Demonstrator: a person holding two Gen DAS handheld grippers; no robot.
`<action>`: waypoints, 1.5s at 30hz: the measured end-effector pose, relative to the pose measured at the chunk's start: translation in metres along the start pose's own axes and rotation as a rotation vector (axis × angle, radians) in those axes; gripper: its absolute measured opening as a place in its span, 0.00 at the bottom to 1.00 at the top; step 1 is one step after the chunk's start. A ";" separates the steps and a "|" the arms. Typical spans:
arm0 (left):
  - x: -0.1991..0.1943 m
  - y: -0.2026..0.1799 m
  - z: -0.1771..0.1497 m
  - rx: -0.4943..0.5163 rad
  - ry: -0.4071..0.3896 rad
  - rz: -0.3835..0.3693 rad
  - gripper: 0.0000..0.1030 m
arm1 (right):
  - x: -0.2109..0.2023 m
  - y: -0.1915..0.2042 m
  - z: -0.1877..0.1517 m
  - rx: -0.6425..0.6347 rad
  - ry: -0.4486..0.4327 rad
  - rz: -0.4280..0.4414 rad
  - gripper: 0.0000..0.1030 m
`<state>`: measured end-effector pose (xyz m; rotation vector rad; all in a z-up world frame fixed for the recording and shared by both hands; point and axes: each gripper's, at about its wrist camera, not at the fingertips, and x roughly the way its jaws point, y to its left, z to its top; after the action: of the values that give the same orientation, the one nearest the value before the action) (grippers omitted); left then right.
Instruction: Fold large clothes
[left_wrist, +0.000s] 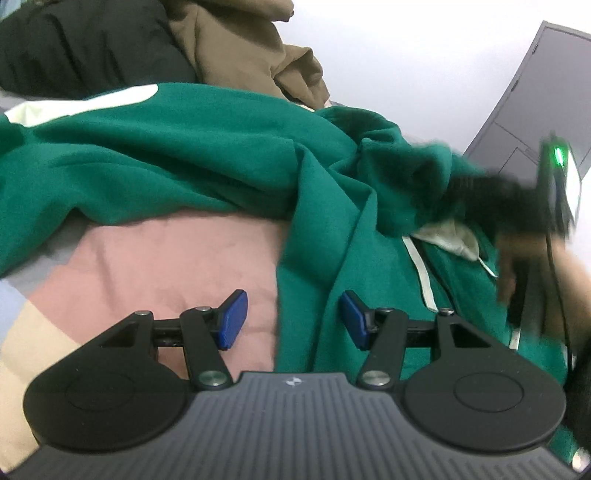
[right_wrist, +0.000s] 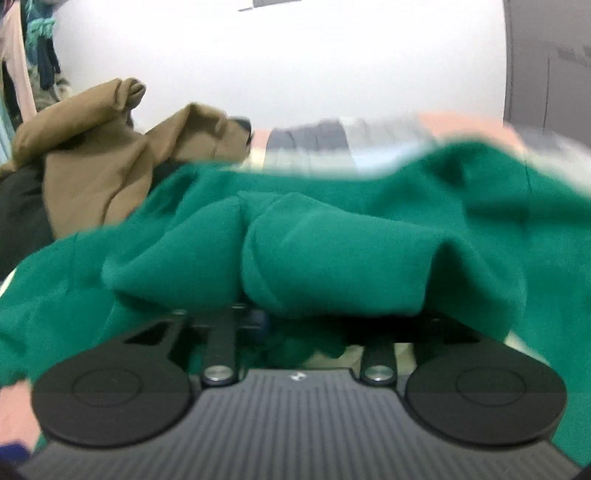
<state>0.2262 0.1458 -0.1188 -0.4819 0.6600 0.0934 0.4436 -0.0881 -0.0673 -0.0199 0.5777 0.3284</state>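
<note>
Green hoodie (right_wrist: 332, 251) drapes over the right tool (right_wrist: 295, 317), hiding its fingertips; its grip cannot be told. Left tool (left_wrist: 293, 319) gapes wide, empty, above the bed (left_wrist: 166, 258).

Three garments lie here: one green hoodie (left_wrist: 184, 155), one brown (left_wrist: 236, 48), one black (left_wrist: 74, 44) (all rumpled).

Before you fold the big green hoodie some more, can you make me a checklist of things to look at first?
1. Left gripper open with nothing between the pads: ok.
2. Right gripper pinching the green hoodie: cannot tell, cloth hides the pads.
3. Hoodie lying flat: not ok, bunched.
4. White drawstring tucked away: not ok, lying loose.
5. Brown garment off the hoodie: cannot tell, it lies close behind.
</note>
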 end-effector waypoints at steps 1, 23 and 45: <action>0.003 0.003 0.002 -0.006 0.005 -0.008 0.60 | 0.006 0.000 0.016 -0.014 -0.009 -0.012 0.23; 0.024 0.060 0.016 -0.144 -0.108 0.033 0.60 | 0.242 0.021 0.224 -0.207 -0.139 -0.211 0.22; -0.022 0.045 0.012 -0.018 -0.167 0.016 0.60 | 0.061 -0.068 0.133 -0.046 -0.093 -0.075 0.86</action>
<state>0.2050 0.1929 -0.1150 -0.4804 0.5002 0.1534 0.5831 -0.1198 0.0064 -0.0703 0.4756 0.2685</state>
